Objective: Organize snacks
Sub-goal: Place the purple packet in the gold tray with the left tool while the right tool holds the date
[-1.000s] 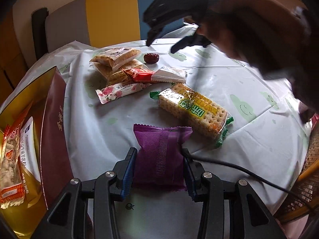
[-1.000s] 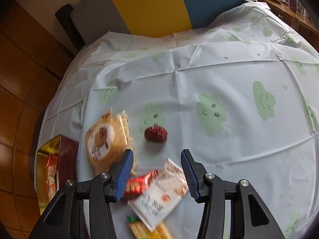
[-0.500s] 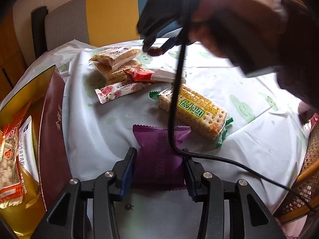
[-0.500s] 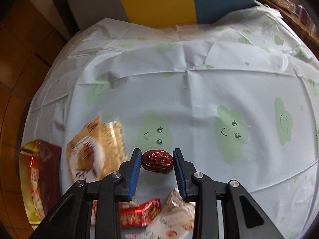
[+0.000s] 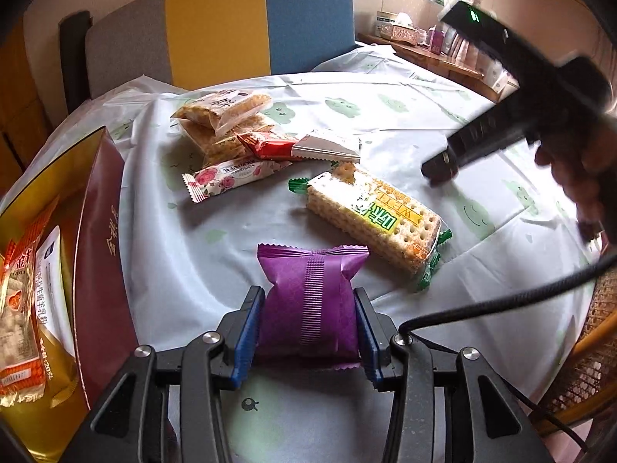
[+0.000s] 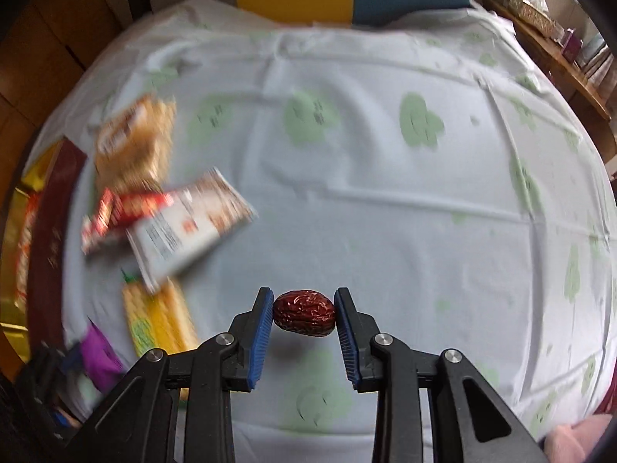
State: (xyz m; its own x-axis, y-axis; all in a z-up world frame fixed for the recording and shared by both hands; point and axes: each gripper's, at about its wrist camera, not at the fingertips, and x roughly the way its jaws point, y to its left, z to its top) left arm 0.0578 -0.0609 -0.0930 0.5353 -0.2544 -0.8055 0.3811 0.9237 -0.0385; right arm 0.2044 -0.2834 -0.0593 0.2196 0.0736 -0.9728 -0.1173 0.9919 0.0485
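Observation:
My left gripper (image 5: pixel 306 326) is shut on a purple snack packet (image 5: pixel 308 301) low over the near side of the table. My right gripper (image 6: pixel 304 316) is shut on a dark red date (image 6: pixel 304 311) and holds it above the cloth; its body shows in the left wrist view (image 5: pixel 497 123) at the right. On the table lie a long cracker pack (image 5: pixel 372 216), a rose-print bar (image 5: pixel 235 175), a red-and-white packet (image 5: pixel 297 146) and stacked biscuit packs (image 5: pixel 223 115). An open gold and maroon box (image 5: pixel 96 254) at the left holds snack bags (image 5: pixel 19 308).
The round table carries a pale cloth with green clouds (image 6: pixel 385 193). A grey, yellow and blue chair back (image 5: pixel 216 27) stands behind it. A wicker chair (image 5: pixel 590 370) is at the right. A black cable (image 5: pixel 501 301) runs from the left gripper. A shelf with boxes (image 6: pixel 540 11) is far right.
My right gripper came down over the date, shut on it, lifted it and drew back right. The date is gone from beside the biscuit packs. My left gripper has stayed shut on the purple packet.

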